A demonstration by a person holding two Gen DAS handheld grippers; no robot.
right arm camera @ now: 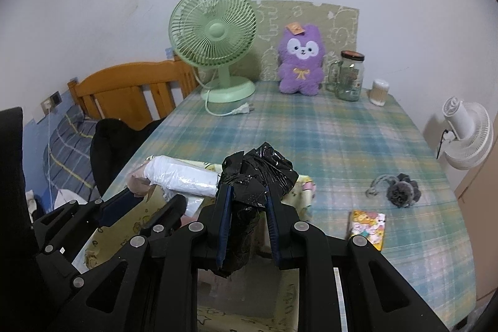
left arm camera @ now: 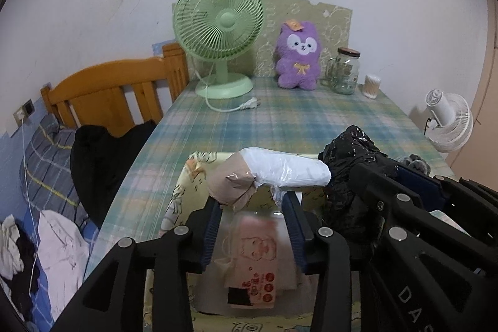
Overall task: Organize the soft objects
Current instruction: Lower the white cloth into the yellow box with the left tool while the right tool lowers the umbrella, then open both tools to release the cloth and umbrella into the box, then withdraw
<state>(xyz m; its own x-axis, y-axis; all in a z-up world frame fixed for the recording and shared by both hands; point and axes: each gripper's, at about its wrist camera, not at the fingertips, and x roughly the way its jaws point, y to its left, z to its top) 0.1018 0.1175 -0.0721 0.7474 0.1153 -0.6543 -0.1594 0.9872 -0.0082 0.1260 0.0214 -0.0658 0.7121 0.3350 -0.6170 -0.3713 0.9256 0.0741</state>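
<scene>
— How many things on the table (right arm camera: 342, 129)?

— Two fans: a green one (right arm camera: 214, 42) on it, a white one (right arm camera: 467, 133) off its right edge. One purple plush (right arm camera: 300, 64), one jar (right arm camera: 350, 77), one swab pot (right arm camera: 379, 92). Two grippers over one yellow bin (left arm camera: 174, 207).

— Their jaws?

— The right gripper (right arm camera: 247, 201) is clamped narrow on a black plastic bundle (right arm camera: 258, 173). The left gripper (left arm camera: 253, 207) stands partly apart; a white roll (left arm camera: 289, 170) rests over its tips, grip unclear.

— Anything only one camera catches?

— The right view shows a grey scrunchie (right arm camera: 401, 189) and a cartoon tissue pack (right arm camera: 368, 226); the left shows a pink packet (left arm camera: 255, 257) inside the bin.

— Open room?

— The table's middle is bare cloth; a bed (left arm camera: 56, 164) flanks the left edge.
</scene>
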